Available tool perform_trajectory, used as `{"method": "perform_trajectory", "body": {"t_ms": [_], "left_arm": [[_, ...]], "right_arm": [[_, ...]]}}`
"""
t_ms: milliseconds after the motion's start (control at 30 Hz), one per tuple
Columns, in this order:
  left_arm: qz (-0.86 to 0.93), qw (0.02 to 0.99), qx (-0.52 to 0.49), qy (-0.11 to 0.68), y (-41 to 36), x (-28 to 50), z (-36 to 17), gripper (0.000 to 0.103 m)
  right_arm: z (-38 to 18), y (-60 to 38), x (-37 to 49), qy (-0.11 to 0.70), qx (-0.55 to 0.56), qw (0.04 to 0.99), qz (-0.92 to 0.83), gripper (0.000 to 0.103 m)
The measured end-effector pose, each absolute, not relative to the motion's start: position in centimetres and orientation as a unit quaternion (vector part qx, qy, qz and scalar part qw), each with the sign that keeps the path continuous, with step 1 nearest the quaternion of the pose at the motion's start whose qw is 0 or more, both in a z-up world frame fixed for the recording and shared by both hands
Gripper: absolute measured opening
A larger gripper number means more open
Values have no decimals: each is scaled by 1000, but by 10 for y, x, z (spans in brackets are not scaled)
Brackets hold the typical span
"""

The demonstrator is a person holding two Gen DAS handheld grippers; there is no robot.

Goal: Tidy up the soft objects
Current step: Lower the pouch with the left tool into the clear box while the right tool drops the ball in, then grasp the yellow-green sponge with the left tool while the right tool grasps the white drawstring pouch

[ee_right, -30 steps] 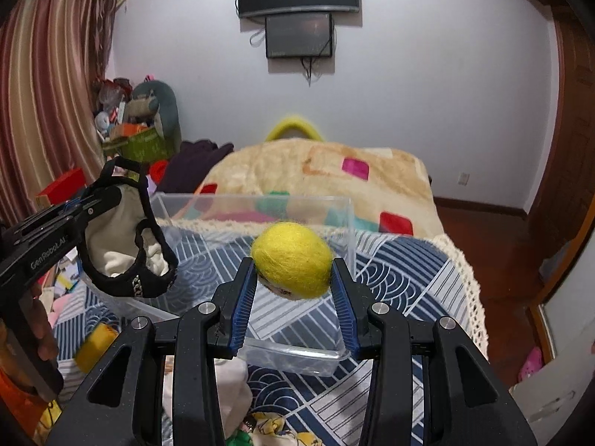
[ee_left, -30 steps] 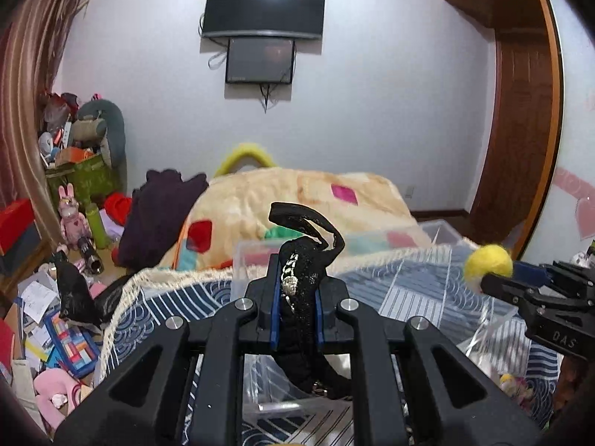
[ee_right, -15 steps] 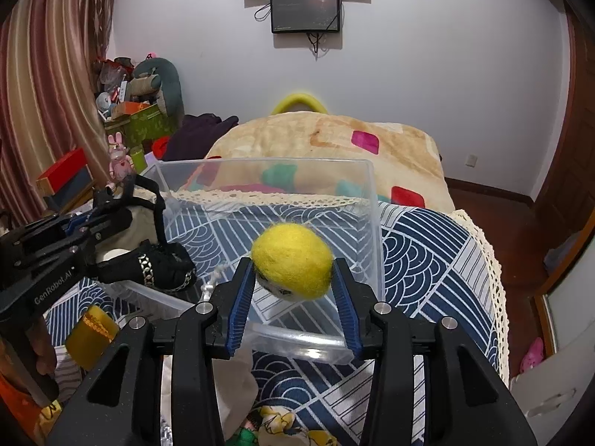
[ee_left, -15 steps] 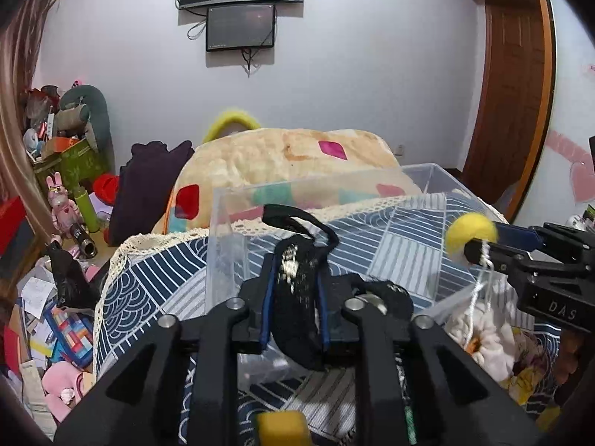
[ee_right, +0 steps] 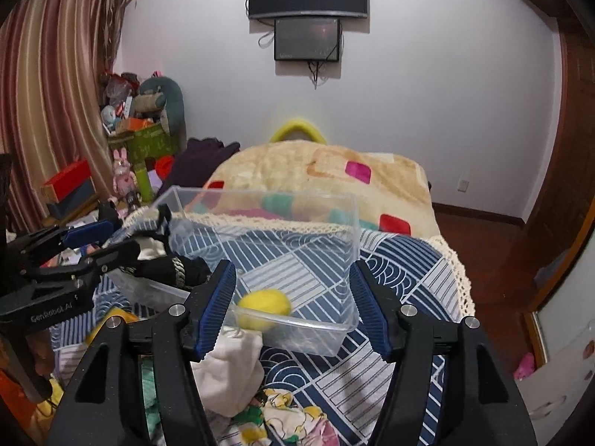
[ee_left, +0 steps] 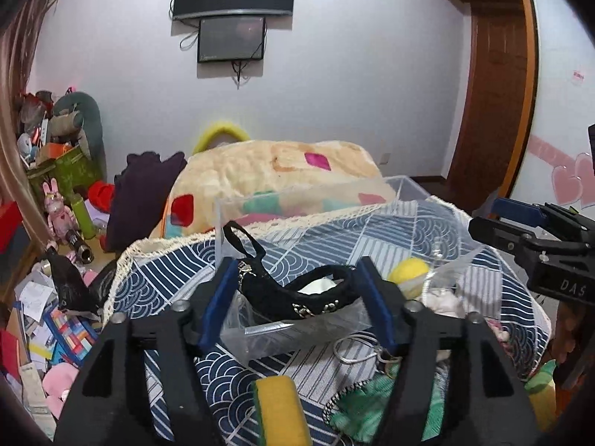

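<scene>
Left wrist view
Left gripper: fingers spread wide, holding nothing.
Pouch: black, with chain trim, lying over the near wall of the bin, strap looping up at its left.
Ball: yellow, low in the bin, to the right of the pouch.
Sponge: yellow, on the blue patterned cloth below the gripper.

Right wrist view
Right gripper: fingers wide apart, gripping nothing.
Ball: resting on the bin floor near the front wall.
Pouch: at the bin's left edge, probably draped over the rim.
White cloth: heaped outside the bin, just in front.
</scene>
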State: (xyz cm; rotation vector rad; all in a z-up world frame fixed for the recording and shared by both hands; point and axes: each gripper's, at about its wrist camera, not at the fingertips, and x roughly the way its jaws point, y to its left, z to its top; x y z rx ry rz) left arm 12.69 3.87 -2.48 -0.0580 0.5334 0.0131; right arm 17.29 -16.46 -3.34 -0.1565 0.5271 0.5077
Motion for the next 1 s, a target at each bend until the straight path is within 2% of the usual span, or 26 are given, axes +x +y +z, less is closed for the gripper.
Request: {"method": "perform_trajectory", "body": {"t_ms": [200,300,567,1000], "left_arm": [[4,975,-28,222,34,96,-5,97],[11,979,-16,205,31,82,-1,101],[20,977,-5,213,29,60,-23,102],[39,954,-63,290,50,71,-91,102]], "right_arm": [[-18,-169,149,220,-73,940,249,71],[-18,-167,140,210,-75,942,252,75],[-42,-158,129,225,-78,936,260,76],[-89,-147,132,287,-79,915,271,76]]}}
